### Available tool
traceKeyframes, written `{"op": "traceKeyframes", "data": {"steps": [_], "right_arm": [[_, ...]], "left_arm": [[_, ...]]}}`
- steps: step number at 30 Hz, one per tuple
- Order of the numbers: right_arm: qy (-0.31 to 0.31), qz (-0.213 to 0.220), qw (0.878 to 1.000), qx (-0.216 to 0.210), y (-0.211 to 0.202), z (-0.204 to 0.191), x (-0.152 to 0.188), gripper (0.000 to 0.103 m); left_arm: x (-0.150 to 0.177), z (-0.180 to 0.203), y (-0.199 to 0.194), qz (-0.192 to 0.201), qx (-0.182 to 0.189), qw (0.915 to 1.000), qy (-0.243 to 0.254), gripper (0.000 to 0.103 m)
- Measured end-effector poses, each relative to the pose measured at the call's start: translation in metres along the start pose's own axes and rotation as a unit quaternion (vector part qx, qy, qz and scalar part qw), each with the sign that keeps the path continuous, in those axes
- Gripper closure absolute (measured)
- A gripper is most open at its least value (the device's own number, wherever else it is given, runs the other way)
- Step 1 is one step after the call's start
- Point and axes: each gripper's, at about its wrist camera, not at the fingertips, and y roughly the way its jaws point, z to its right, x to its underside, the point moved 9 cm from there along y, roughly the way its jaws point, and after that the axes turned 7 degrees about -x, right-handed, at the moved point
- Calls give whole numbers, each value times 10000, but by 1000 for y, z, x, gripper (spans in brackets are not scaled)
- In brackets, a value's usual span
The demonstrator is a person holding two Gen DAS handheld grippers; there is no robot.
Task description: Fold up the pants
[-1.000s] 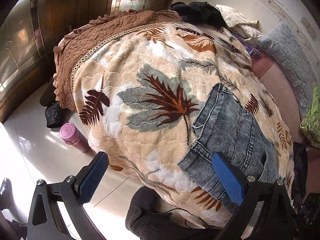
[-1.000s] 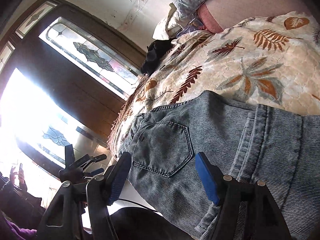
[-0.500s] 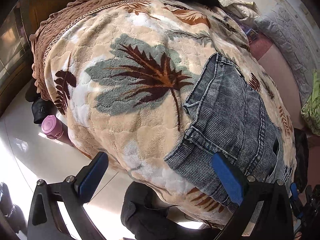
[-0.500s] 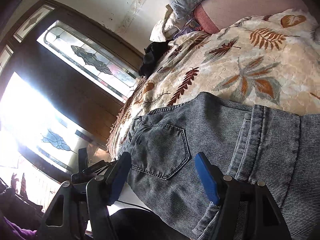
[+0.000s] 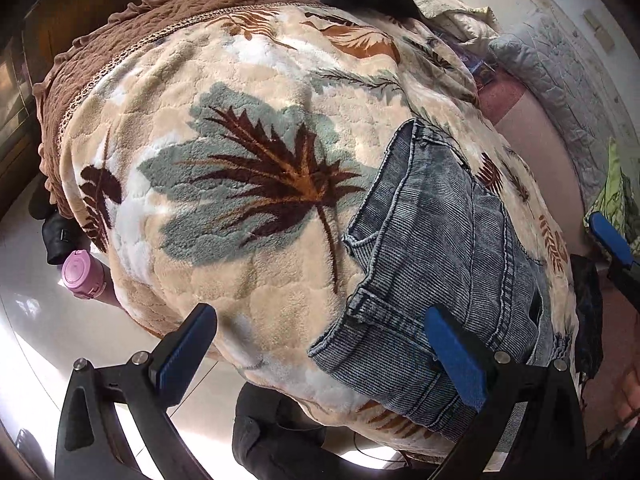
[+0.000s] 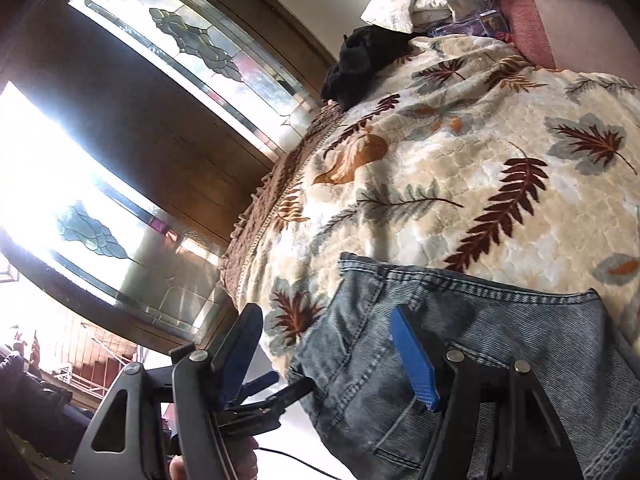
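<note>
Folded jeans [image 5: 432,264] are seen on the blanket-covered bed [image 5: 240,152], near its edge. Both grippers (left [image 5: 320,356], right [image 6: 324,360]) are held with jaws wide, empty. Denim likely handles heavy, limp; best gripped at the waistband.

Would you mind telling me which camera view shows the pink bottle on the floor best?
The left wrist view: the pink bottle stands on the floor beside the blanket-covered bed, lid visible. The right wrist view does not show it at all.
</note>
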Motion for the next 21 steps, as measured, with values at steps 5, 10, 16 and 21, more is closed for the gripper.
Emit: {"op": "traceKeyframes", "data": {"steps": [5,10,16,21], "right_arm": [[-304,205,9975,608,-30,26,41,33],[-6,626,9919,1109,-105,85,88,33],[294,1485,9812,1195,-188,127,116,33],[460,1867,9741,1190,-214,144,114,33]], "left_arm": [[-8,19,2,-21,137,9996,263,0],[-4,55,-16,337,82,9933,1105,0],[-19,57,-27,649,-540,9859,1445,0],[-40,26,-36,581,-549,9923,948,0]]}}
